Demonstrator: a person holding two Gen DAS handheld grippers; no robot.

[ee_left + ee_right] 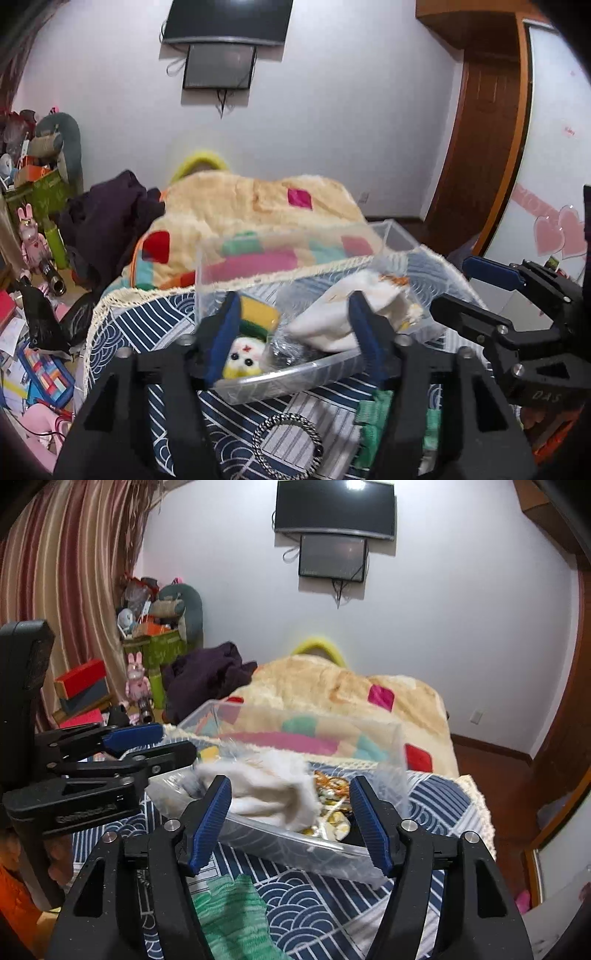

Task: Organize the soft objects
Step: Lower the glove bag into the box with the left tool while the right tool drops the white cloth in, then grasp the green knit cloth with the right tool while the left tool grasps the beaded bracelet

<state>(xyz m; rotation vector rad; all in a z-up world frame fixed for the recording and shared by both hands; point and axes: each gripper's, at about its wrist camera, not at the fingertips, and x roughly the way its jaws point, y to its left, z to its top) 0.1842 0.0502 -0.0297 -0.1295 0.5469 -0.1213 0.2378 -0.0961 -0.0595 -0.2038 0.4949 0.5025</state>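
Note:
A clear plastic bin [295, 373] stands on the blue wave-patterned bed cover [147, 332]. In it lie a yellow-green sponge [258, 317], a small yellow-white plush face [245, 358] and a white cloth [343, 317]. My left gripper [295, 336] is open, its jaws over the bin's near rim. My right gripper [291, 819] is open, facing the bin [295, 842] with the white cloth [273, 786] between its fingers. A green knitted cloth [229, 912] lies on the cover below the right gripper; it also shows in the left wrist view [373, 410].
A silver chain ring [288, 446] lies on the cover near the left gripper. A cream patchwork blanket [258, 210] and a dark purple garment [110, 218] lie behind the bin. Cluttered boxes and toys [147, 646] fill the left side. A wooden door [480, 129] is at right.

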